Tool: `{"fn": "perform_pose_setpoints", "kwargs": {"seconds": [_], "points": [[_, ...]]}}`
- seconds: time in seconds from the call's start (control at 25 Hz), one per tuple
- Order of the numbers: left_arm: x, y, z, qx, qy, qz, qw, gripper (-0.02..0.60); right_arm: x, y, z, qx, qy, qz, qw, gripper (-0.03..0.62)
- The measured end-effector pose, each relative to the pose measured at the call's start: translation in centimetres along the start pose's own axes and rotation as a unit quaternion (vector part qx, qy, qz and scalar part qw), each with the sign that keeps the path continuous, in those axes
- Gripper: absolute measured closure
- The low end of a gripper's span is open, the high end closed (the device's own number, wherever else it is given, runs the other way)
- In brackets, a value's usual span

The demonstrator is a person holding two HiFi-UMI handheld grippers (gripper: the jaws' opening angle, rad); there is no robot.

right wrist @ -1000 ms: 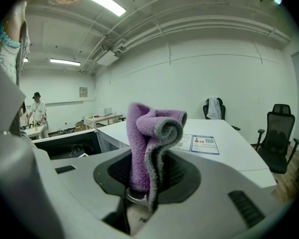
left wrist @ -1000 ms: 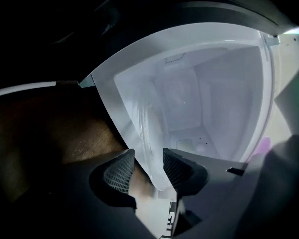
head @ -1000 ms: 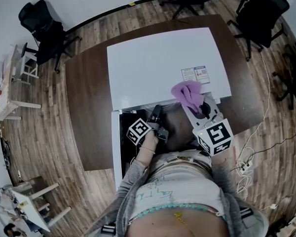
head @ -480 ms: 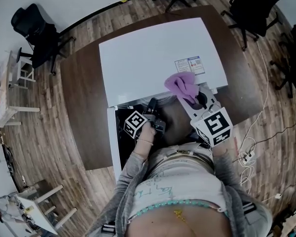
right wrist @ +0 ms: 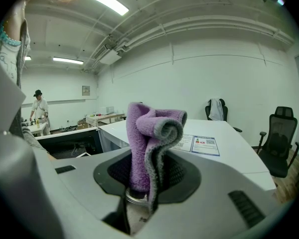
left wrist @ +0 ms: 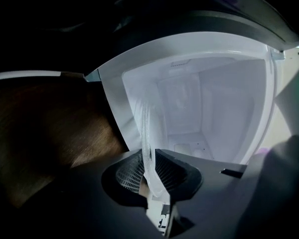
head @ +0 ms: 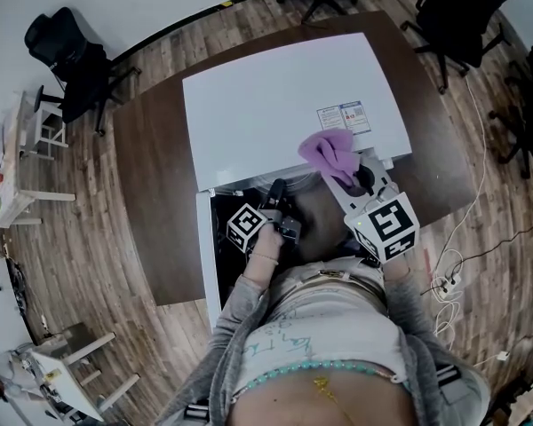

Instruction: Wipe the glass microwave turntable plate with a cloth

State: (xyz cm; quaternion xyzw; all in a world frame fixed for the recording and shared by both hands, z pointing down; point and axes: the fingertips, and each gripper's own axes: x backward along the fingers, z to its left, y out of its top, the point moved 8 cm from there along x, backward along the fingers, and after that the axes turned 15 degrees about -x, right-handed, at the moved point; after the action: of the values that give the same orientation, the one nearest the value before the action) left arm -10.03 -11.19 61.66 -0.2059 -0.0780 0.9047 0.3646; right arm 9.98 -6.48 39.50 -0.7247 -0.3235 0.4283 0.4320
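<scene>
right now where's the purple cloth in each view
Head view: cloth right of centre, held in the right gripper, over the front edge of the microwave.
Left gripper view: not clearly in it.
Right gripper view: centre, standing up between the jaws.
Shared landmark: the white microwave, visible in all three views.

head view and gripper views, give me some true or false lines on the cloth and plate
1. The microwave stands on a brown table. True.
2. The right gripper holds a purple cloth. True.
3. The left gripper is empty. False: its jaws, which have just been closing, pinch the plate by its edge.
4. The microwave door is shut. False: it is open, and the left gripper reaches inside.
</scene>
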Motion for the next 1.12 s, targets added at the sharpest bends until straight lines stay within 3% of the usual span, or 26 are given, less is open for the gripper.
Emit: {"fn": "perform_pose_setpoints", "kwargs": {"seconds": [1.12], "points": [[2.5, -1.6, 0.2, 0.007, 0.002, 0.0, 1.0, 0.515, 0.0, -0.3, -0.1, -0.007, 0.0, -0.013, 1.0, 0.48]]}}
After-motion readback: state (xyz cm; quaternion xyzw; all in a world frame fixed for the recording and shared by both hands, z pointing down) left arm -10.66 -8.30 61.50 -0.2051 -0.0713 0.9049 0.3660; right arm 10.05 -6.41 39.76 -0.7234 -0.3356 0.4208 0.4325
